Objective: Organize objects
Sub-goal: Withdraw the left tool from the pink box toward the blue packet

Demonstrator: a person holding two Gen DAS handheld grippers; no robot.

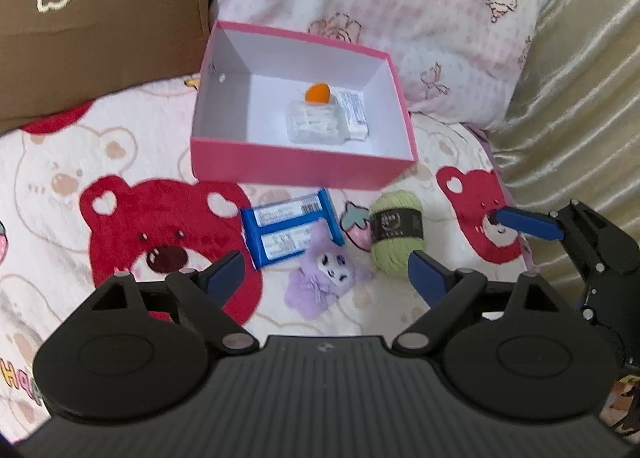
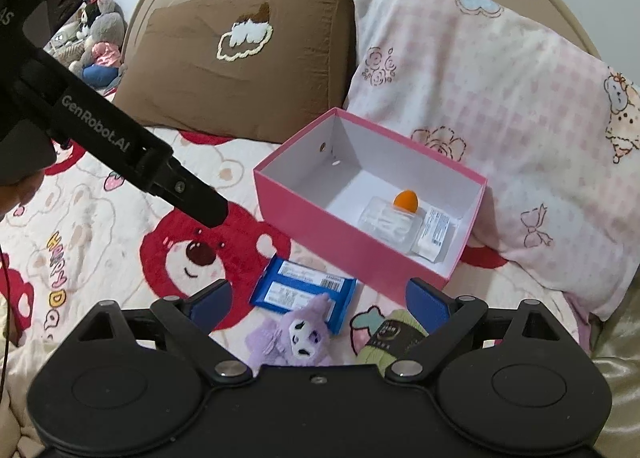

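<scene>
An open pink box [image 1: 280,165] [image 2: 320,234] stands on the bed and holds an orange egg-shaped thing [image 1: 317,93], a clear packet [image 1: 316,123] and a white packet [image 1: 354,113]. In front of it lie a blue packet [image 1: 288,225] [image 2: 304,290], a purple plush [image 1: 324,278] [image 2: 296,334] and a green yarn ball [image 1: 396,234] [image 2: 392,334]. My left gripper [image 1: 328,276] hangs open above the plush, holding nothing. My right gripper [image 2: 318,298] is open too, over the plush and the blue packet. One of its blue fingers [image 1: 528,223] shows right of the yarn.
A red-bear blanket [image 1: 120,225] covers the bed. A brown pillow [image 2: 240,69] and a pink checked pillow [image 2: 500,117] lean behind the box. Gold fabric [image 1: 580,97] rises on the right. Stuffed toys [image 2: 100,45] sit far back left.
</scene>
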